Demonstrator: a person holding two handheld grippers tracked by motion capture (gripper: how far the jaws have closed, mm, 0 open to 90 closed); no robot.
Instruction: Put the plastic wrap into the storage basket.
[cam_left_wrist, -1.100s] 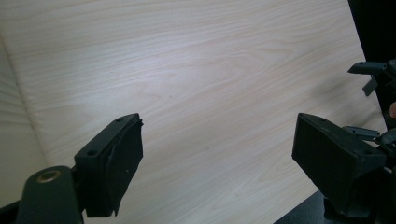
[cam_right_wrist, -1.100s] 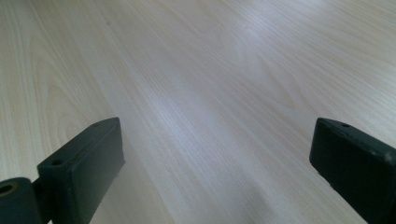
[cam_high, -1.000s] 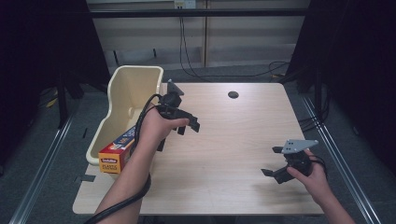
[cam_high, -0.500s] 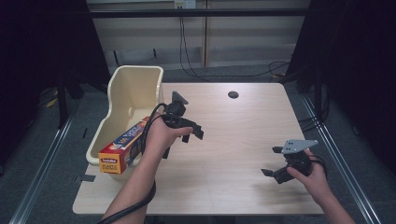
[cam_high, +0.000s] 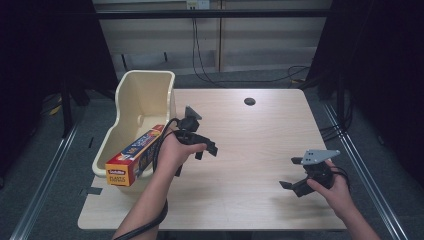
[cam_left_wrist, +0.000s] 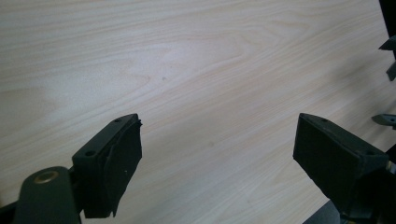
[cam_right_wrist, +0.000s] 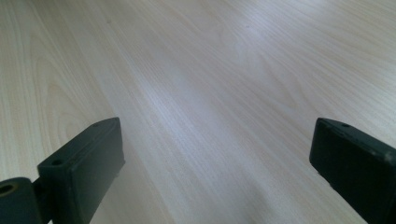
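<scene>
- Two grippers are in hand over a pale wooden table (cam_high: 250, 150), each with its jaws spread and nothing between them.
- Left gripper (cam_high: 206, 148): held above the table's left-middle part, jaws pointing toward the right side; in the left gripper view (cam_left_wrist: 219, 163) bare wood grain lies between the two black jaws, so it is released and empty.
- Just to the left of that gripper, close behind the hand (cam_high: 172, 152) that holds it, lies a long box (cam_high: 131, 157) with orange, blue and yellow print; it leans with its near end sticking out over the rim of a cream plastic bin (cam_high: 137, 100). The gripper and the box are apart.
- The bin stands at the table's left edge, further left of the left gripper and beyond the box.
- Right gripper (cam_high: 290, 175): held near the table's right front part, well apart from the left one, its grey plate on top; the right gripper view (cam_right_wrist: 215, 163) shows its jaws wide with plain table between, released too.
- A small dark round hole (cam_high: 249, 101) sits in the tabletop far beyond both grippers.
</scene>
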